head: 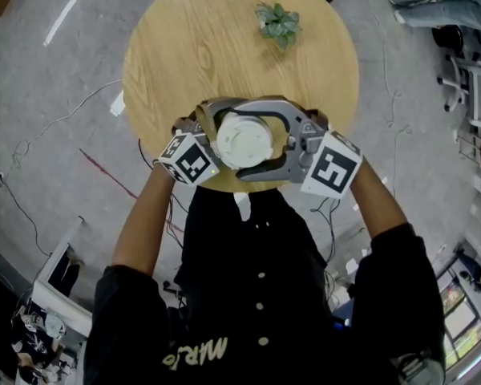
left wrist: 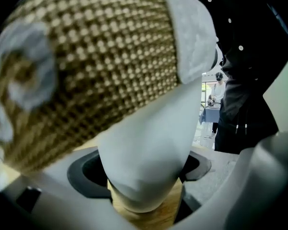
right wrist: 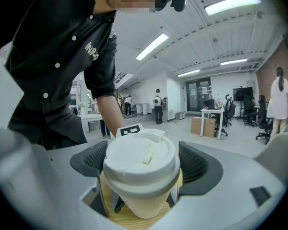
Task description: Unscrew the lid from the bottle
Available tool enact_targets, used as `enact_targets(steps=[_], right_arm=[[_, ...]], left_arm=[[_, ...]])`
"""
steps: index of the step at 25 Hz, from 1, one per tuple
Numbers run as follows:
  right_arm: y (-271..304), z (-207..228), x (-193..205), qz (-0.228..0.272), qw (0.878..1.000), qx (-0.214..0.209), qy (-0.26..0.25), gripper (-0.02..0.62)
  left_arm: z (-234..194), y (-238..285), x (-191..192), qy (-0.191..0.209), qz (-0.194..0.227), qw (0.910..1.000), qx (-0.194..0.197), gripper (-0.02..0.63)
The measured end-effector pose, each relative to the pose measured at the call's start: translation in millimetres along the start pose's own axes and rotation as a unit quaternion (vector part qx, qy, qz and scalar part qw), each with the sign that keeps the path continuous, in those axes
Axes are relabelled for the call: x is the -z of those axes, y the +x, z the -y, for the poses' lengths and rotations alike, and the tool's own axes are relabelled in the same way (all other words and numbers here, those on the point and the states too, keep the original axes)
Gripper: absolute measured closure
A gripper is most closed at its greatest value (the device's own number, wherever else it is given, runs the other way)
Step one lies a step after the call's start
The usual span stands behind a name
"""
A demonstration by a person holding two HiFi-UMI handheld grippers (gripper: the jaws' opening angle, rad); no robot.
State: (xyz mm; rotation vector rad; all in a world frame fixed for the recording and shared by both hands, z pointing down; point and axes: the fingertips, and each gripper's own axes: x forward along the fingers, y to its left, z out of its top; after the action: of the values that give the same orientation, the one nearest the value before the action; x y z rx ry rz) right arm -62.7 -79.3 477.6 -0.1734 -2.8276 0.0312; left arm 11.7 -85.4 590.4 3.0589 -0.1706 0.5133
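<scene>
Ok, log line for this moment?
left gripper: shut on cup body | right gripper: shut on lid | lid: on cup | cup: upright on table

Bottle [left wrist: 144, 147] stands at near edge of table [head: 184, 54], lid [head: 242, 139] on top. Left gripper [left wrist: 141, 169] clasps bottle body; right gripper [right wrist: 143, 166] clasps lid. Plant [head: 278, 22] at far side, well apart.

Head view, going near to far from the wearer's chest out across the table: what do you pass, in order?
The black buttoned shirt → white cup lid → small green plant.
</scene>
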Motion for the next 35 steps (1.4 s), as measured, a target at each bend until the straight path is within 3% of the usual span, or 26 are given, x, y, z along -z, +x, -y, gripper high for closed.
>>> enact_targets(steps=[7, 10, 12, 18, 21, 29, 35], right_arm=[[-2.1, -6.6, -4.5, 0.016, 0.995, 0.097, 0.027, 0.071], [5.0, 2.1, 0.4, 0.011, 0.990, 0.140, 0.000, 0.069], [6.8, 4.9, 4.7, 0.007, 0.990, 0.140, -0.020, 0.114], [3.5, 0.2, 6.1, 0.008, 0.994, 0.106, -0.010, 0.115], [-1.0, -2.5, -7.2, 0.032, 0.995, 0.093, 0.007, 0.115], [-13.9, 16.8, -40.9, 0.065, 0.990, 0.124, 0.028, 0.115], [-56.1, 8.1, -104.2, 0.091, 0.982, 0.165, 0.029, 0.115]], left_arm=[[6.7, -1.3, -2.7, 0.001, 0.001, 1.0000, 0.002, 0.228], [5.8, -1.0, -2.5, 0.003, -0.001, 1.0000, 0.002, 0.227], [5.0, 0.7, -2.5, 0.002, -0.001, 1.0000, 0.003, 0.228], [7.6, 1.0, -2.4, 0.005, -0.001, 1.0000, 0.008, 0.229], [8.2, -0.2, -3.9, 0.006, -0.003, 0.9999, 0.011, 0.229], [-2.6, -2.6, 3.3, -0.003, -0.012, 0.9999, 0.010, 0.228], [1.9, -15.6, -14.0, -0.033, -0.027, 0.9989, -0.022, 0.207]])
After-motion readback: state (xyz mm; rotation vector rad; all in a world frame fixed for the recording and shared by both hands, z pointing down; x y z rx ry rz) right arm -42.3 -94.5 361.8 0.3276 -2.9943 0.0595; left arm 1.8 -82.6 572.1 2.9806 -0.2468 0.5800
